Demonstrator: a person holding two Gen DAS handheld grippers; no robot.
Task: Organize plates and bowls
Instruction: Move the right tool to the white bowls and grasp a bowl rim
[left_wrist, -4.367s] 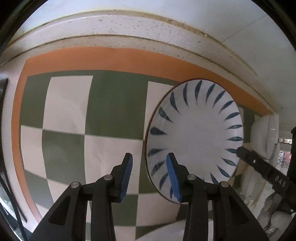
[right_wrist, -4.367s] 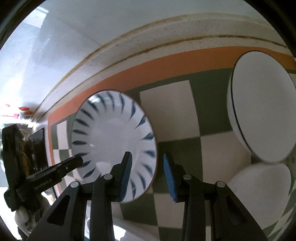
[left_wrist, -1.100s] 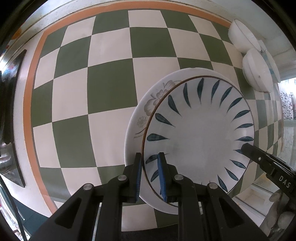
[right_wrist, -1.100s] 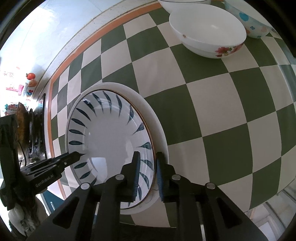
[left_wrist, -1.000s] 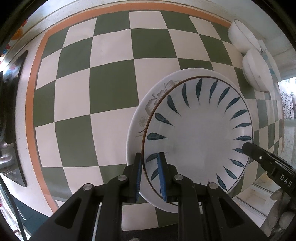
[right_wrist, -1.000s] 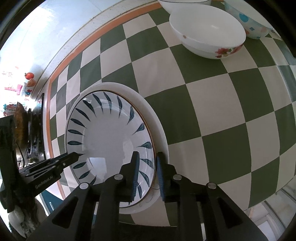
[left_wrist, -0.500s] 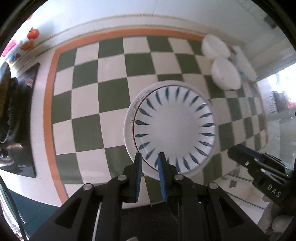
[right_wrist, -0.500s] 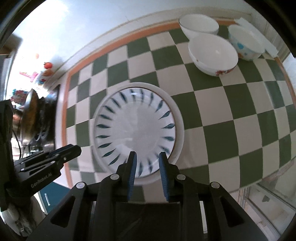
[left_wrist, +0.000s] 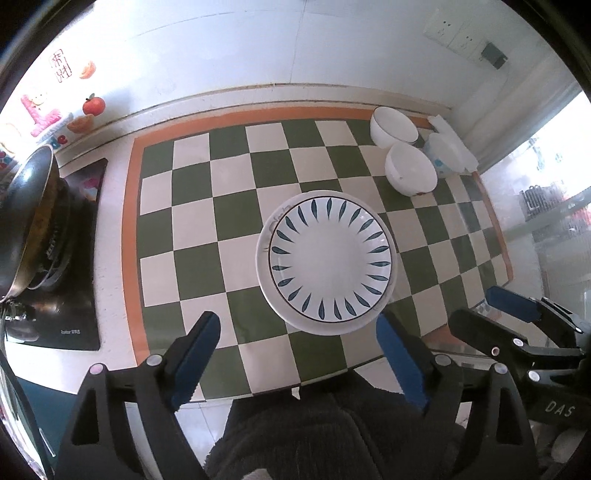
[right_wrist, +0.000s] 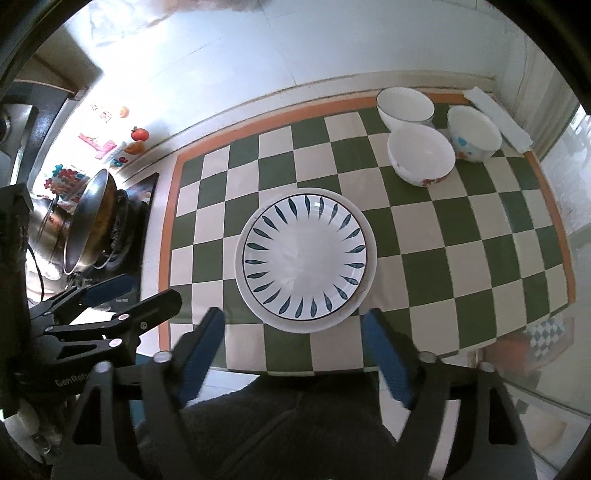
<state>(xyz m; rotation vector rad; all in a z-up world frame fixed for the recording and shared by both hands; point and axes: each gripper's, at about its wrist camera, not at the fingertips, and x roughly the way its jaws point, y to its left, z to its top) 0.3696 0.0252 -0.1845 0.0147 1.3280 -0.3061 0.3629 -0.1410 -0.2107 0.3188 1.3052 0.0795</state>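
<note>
A white plate with blue leaf marks (left_wrist: 330, 258) (right_wrist: 304, 254) lies on top of a larger white floral plate (left_wrist: 263, 240) (right_wrist: 299, 326), on a green and white checkered mat (left_wrist: 192, 206). Three bowls stand at the mat's far right corner: a plain white bowl (right_wrist: 406, 105), a bowl with red flowers (right_wrist: 421, 157) and a bowl with blue dots (right_wrist: 474, 134). My left gripper (left_wrist: 295, 323) hangs high above the plates' near edge, its jaws opening with nothing between them. My right gripper (right_wrist: 293, 315) is beside it, also opening and holding nothing.
A metal wok (left_wrist: 26, 221) (right_wrist: 88, 221) sits on a black stove left of the mat. A white folded cloth (right_wrist: 498, 118) lies by the far right wall. The person's dark clothing (left_wrist: 314, 424) fills the bottom, beyond the counter's front edge.
Both grippers let go of the blue-leaf plate's rim, rose well above the counter and spread their jaws wide. The plate stays on the floral plate.
</note>
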